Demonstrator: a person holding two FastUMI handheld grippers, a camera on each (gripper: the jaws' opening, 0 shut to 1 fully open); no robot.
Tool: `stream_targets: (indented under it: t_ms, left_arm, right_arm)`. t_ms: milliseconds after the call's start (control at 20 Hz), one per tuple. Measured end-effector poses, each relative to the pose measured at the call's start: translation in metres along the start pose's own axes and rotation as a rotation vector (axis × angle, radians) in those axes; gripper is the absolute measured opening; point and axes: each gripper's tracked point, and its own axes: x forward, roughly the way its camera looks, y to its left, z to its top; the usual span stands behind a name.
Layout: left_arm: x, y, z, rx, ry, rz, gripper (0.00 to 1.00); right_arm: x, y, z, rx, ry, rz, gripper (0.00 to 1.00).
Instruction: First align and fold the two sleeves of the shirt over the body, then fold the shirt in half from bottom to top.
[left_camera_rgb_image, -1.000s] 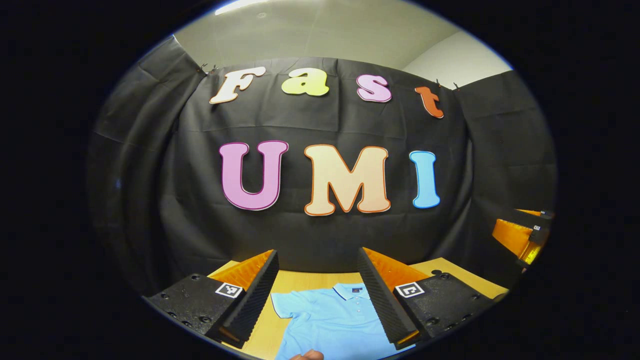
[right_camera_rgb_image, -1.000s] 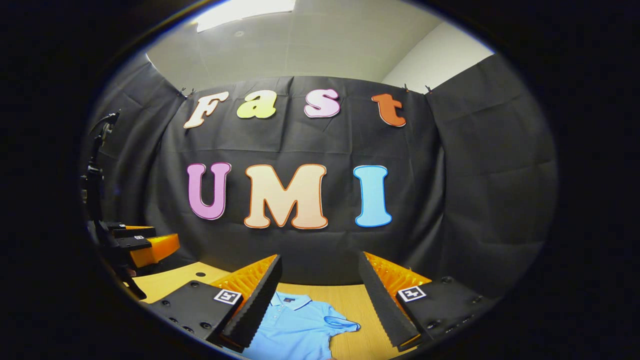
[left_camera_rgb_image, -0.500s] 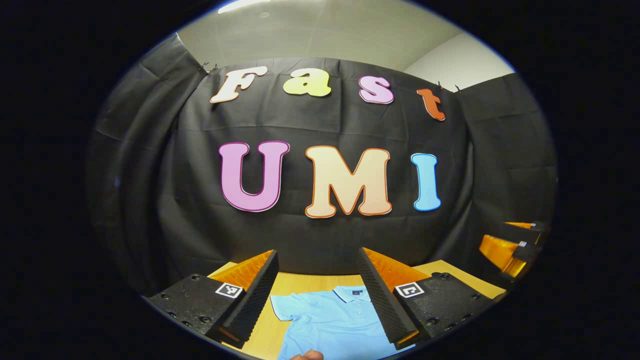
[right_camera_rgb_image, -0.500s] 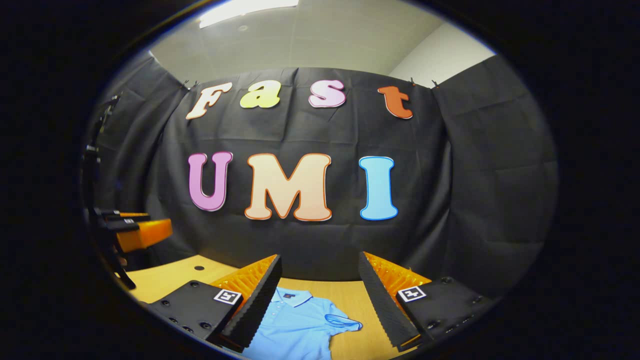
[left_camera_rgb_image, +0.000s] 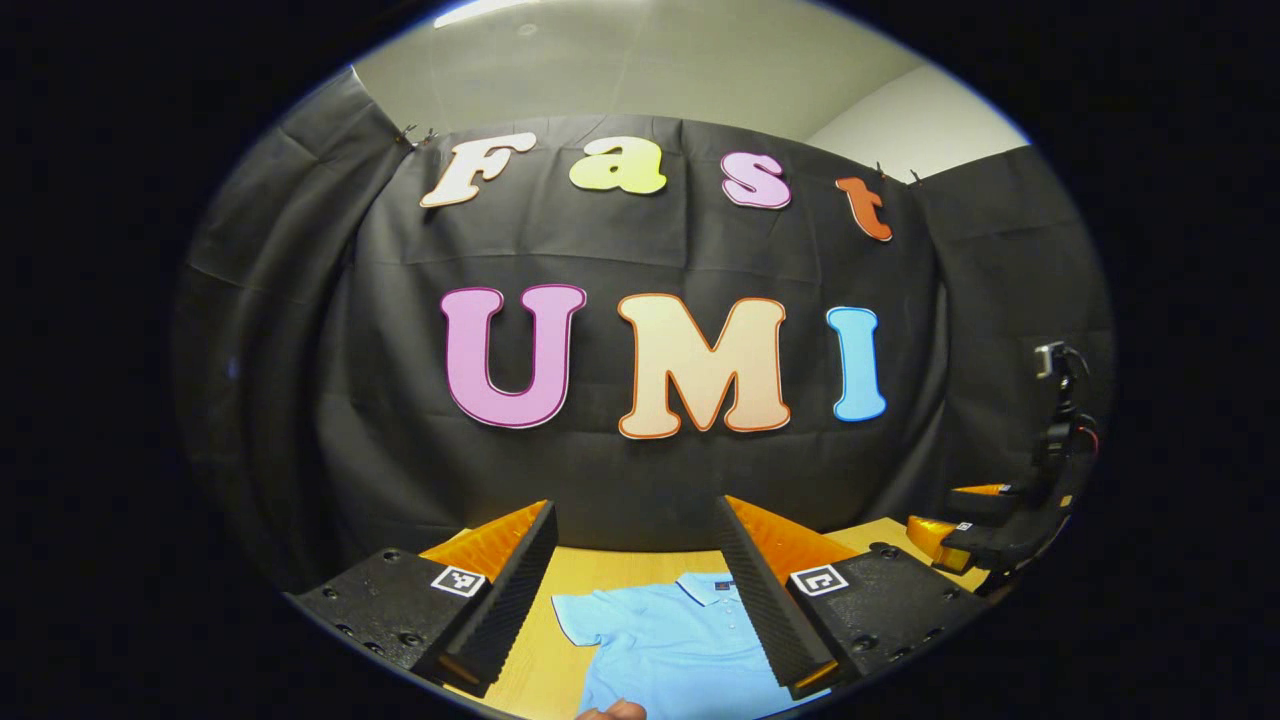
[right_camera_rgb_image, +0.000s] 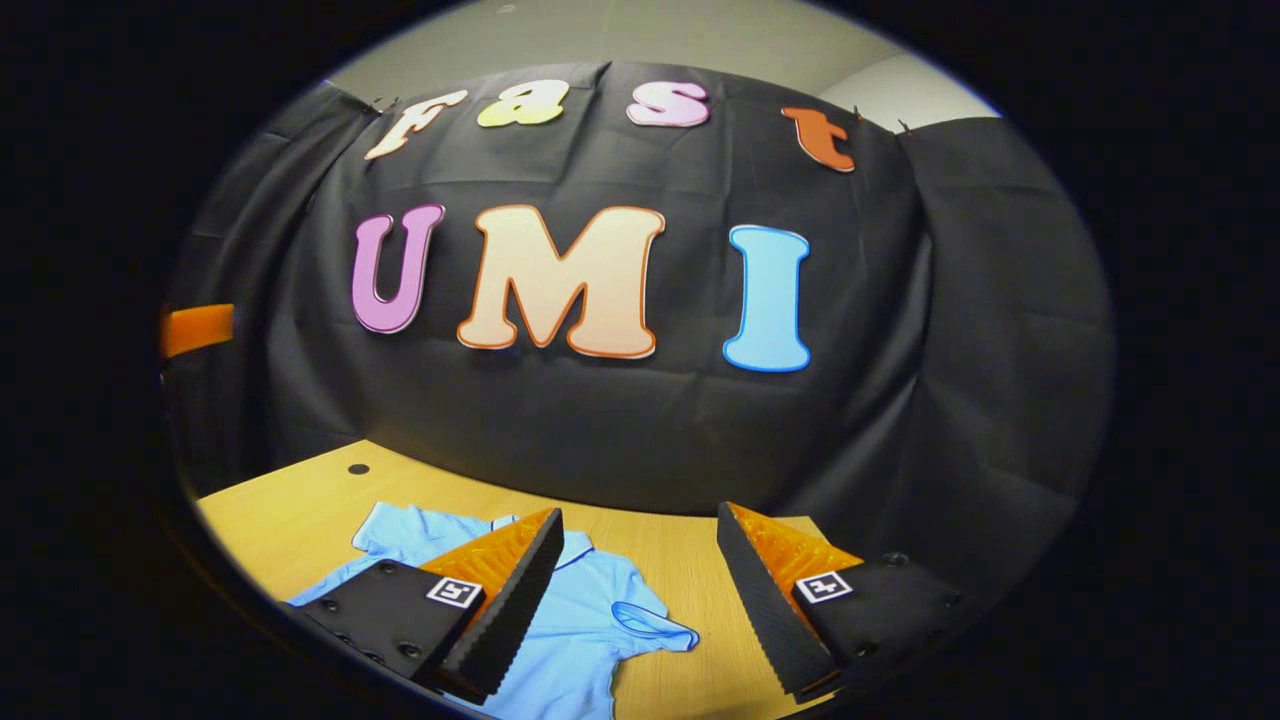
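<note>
A light blue polo shirt (left_camera_rgb_image: 670, 640) lies flat on the wooden table (left_camera_rgb_image: 585, 565), collar toward the back wall. My left gripper (left_camera_rgb_image: 635, 560) hovers open above the shirt's upper half, its jaws wide apart with nothing between them. In the left gripper view the right gripper (left_camera_rgb_image: 975, 520) hangs at the far right over the table's edge. In the right gripper view the polo shirt (right_camera_rgb_image: 590, 620) spreads out with both short sleeves showing, the near sleeve (right_camera_rgb_image: 655, 630) slightly rumpled. My right gripper (right_camera_rgb_image: 640, 565) stands open above the shirt's right sleeve side, holding nothing.
A fingertip (left_camera_rgb_image: 612, 711) shows at the bottom edge of the left gripper view. The wooden table (right_camera_rgb_image: 300, 510) has a small dark hole (right_camera_rgb_image: 357, 468) near the back left. Black cloth walls close off the back and sides.
The right gripper has tipped down and moved toward the table, so more of the shirt and tabletop show in its view. The left gripper has barely shifted.
</note>
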Motion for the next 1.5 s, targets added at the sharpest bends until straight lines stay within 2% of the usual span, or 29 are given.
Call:
stream_targets:
  t_ms: [400,650,700,850,900,1000,1100,1150,1200,1250,1300,1350,1500]
  left_arm:
    - [0.013,0.031,-0.016,0.018,0.047,0.026,0.93]
    - [0.023,0.046,-0.032,0.017,0.086,0.044,0.94]
    - [0.024,0.049,-0.034,0.016,0.093,0.046,0.95]
    - [0.027,0.057,-0.043,0.02,0.116,0.059,0.95]
    - [0.028,0.059,-0.044,0.021,0.121,0.061,0.95]
    - [0.029,0.06,-0.046,0.02,0.125,0.056,0.95]
    - [0.029,0.062,-0.047,0.021,0.131,0.054,0.94]
    - [0.03,0.063,-0.048,0.02,0.134,0.054,0.95]
    - [0.031,0.064,-0.049,0.02,0.138,0.054,0.95]
    - [0.029,0.065,-0.052,0.018,0.142,0.056,0.95]
    - [0.03,0.066,-0.053,0.015,0.143,0.057,0.94]
    - [0.03,0.067,-0.054,0.011,0.144,0.059,0.94]
    - [0.028,0.07,-0.056,-0.001,0.147,0.065,0.94]
  right_arm:
    - [0.073,0.001,-0.104,-0.069,0.247,0.039,0.98]
    - [0.091,-0.004,-0.179,-0.12,0.421,0.053,0.99]
    - [0.095,-0.007,-0.193,-0.128,0.455,0.044,0.96]
    - [0.103,-0.01,-0.225,-0.103,0.537,0.032,0.99]
    - [0.104,-0.01,-0.232,-0.083,0.56,0.036,0.96]
    - [0.105,-0.008,-0.247,-0.049,0.618,0.044,0.97]
    - [0.105,-0.011,-0.258,-0.037,0.655,0.033,0.87]
    - [0.104,-0.011,-0.261,-0.032,0.666,0.032,0.79]
    - [0.105,-0.008,-0.262,-0.023,0.674,0.039,0.78]
    - [0.106,-0.003,-0.262,-0.01,0.671,0.049,0.61]
    - [0.106,0.001,-0.26,0.008,0.672,0.06,0.51]
    - [0.107,0.002,-0.261,0.014,0.671,0.048,0.22]
    - [0.108,0.019,-0.239,0.08,0.63,0.077,0.03]
